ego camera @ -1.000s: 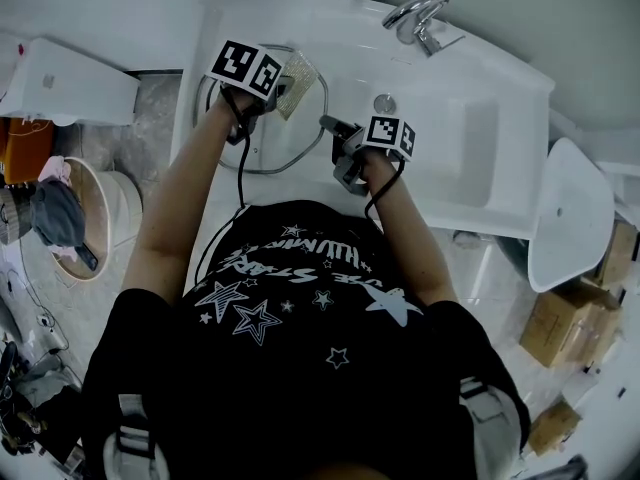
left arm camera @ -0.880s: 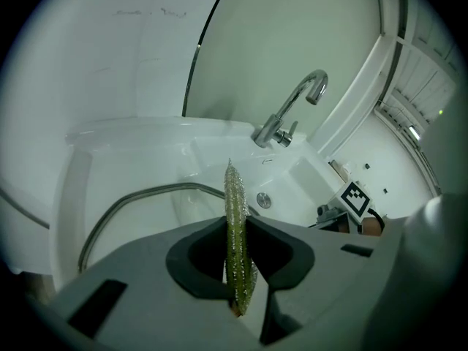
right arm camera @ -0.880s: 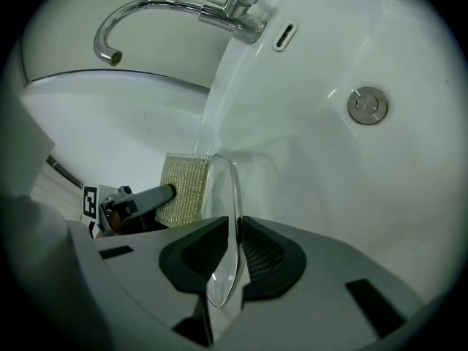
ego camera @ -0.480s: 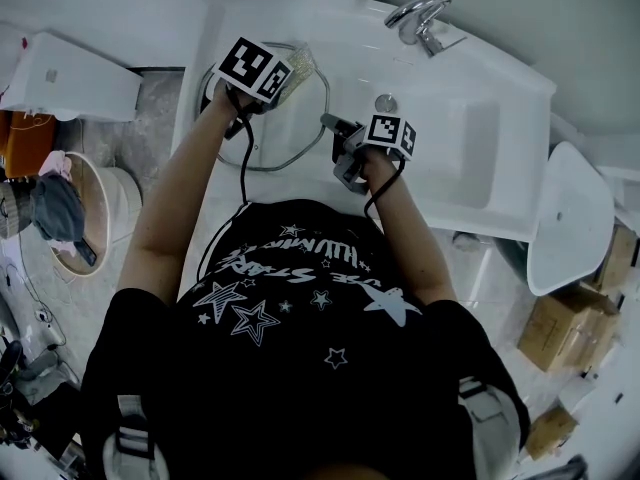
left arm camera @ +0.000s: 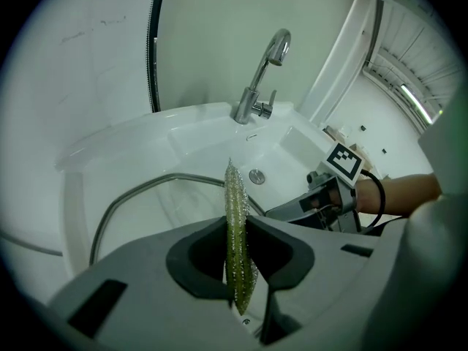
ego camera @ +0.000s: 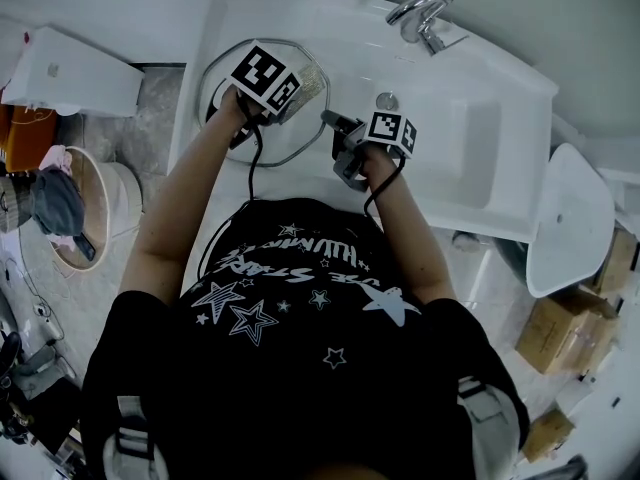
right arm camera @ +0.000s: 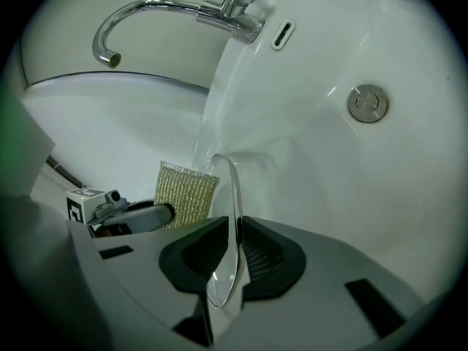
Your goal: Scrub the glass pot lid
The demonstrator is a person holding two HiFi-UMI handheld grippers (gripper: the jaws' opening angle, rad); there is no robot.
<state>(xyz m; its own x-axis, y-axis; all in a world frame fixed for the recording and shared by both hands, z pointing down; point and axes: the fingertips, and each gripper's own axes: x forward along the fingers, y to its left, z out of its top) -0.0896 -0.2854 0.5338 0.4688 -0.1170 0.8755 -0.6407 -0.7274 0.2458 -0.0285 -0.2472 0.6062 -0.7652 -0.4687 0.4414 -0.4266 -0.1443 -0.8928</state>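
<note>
The glass pot lid [ego camera: 226, 72], round with a metal rim, stands tilted at the left end of the white sink. My right gripper [ego camera: 332, 125] is shut on its right edge; in the right gripper view the clear glass edge [right arm camera: 233, 196] runs between the two dark pads. My left gripper [ego camera: 286, 96] is over the lid's right half, shut on a yellow-green glittery scouring pad [ego camera: 308, 82]. In the left gripper view the pad [left arm camera: 235, 232] stands edge-on between the jaws, with the lid's rim [left arm camera: 139, 190] beyond. The pad [right arm camera: 186, 191] lies flat against the glass.
The chrome faucet [ego camera: 418, 14] stands at the back of the sink, the drain plug [ego camera: 385, 102] in the basin [ego camera: 470, 128]. A white box [ego camera: 70, 78] and a round bin [ego camera: 75, 218] sit left; cardboard boxes [ego camera: 570, 328] sit at the right on the floor.
My left gripper has slid to the right across the lid with the pad and rolled a little. The right gripper and the lid have stayed put.
</note>
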